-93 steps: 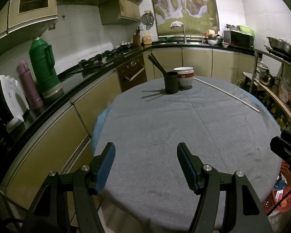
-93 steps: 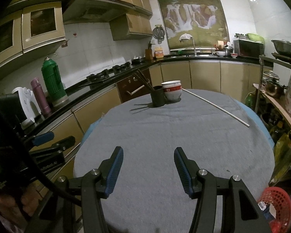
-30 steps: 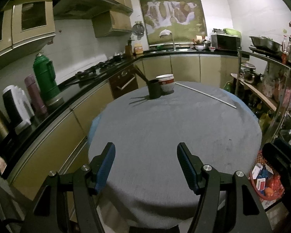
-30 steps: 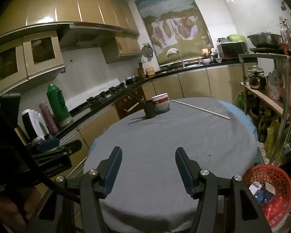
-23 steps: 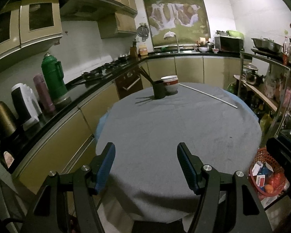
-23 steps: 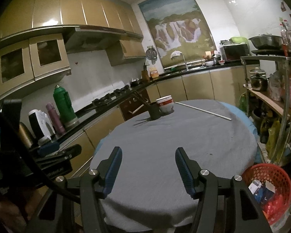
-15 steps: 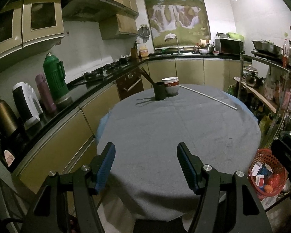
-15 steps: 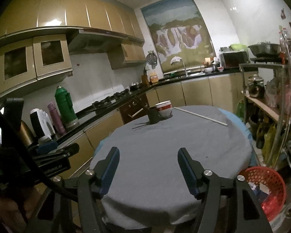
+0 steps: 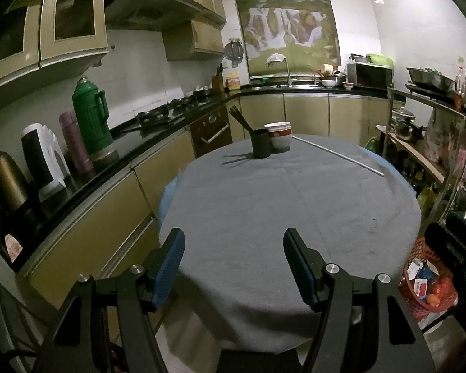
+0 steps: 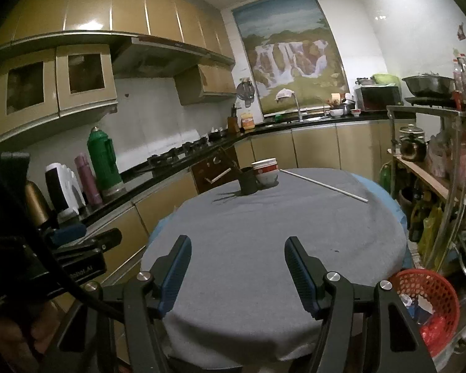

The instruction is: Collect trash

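A red mesh trash basket (image 10: 431,304) with several wrappers in it stands on the floor at the table's right; it also shows in the left wrist view (image 9: 425,286). My left gripper (image 9: 234,259) is open and empty over the near edge of the round grey-clothed table (image 9: 289,205). My right gripper (image 10: 237,267) is open and empty, also held back above the table's near edge (image 10: 264,335). The left gripper's body shows at the left of the right wrist view (image 10: 68,255).
At the table's far side stand a dark chopstick holder (image 9: 261,146), stacked bowls (image 9: 279,135) and a long white rod (image 9: 338,154). A counter at left holds a green thermos (image 9: 90,118), flasks and a kettle. A cluttered metal shelf (image 9: 435,143) stands at right.
Both grippers have pulled back and risen from the table, so the whole tabletop and the red basket now show. Both stayed open and empty.
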Tool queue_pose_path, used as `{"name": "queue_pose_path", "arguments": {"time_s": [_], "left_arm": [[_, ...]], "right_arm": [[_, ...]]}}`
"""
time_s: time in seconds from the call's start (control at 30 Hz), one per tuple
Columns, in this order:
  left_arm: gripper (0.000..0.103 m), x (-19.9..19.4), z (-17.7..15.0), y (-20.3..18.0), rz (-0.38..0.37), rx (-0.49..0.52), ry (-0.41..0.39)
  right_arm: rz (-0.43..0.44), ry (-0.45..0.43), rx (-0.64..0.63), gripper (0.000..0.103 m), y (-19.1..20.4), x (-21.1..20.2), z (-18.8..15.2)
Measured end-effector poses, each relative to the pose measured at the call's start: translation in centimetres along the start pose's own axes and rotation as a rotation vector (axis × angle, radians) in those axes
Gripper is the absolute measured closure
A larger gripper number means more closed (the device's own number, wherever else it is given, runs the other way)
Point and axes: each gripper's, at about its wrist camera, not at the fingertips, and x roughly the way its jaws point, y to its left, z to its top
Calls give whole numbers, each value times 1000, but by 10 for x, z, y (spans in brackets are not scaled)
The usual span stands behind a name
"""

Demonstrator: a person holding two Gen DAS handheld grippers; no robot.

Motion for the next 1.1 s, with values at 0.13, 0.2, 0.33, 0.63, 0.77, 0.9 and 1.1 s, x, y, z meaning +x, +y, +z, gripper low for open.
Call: {"name": "queue_pose_path", "arguments": {"time_s": [0.13,0.2,0.33,0.63,0.77,0.9,1.1], "left_arm": [[36,-1,0,4,3,-11,-4],[36,-1,1,6,5,-16,-7],[36,-2,1,7,8,-17,-11],[36,-3,0,6,11,-18,-11],[36,-3,0,6,10,-17,-11],[36,-3,1,6,11,-17,-12],[36,-3,0,5,11,-16,-10]], "right_arm": [[-2,9,-5,37,4,4,0],[-2,10,-7,37,4,5,0],[5,12,-11,37,5,4,-1],[9,17,-10,37,4,6,-2],[9,17,-11,37,4,6,-2],[8,16,-11,37,4,6,-2],[10,19,-7,37,4,7,-2]]}}
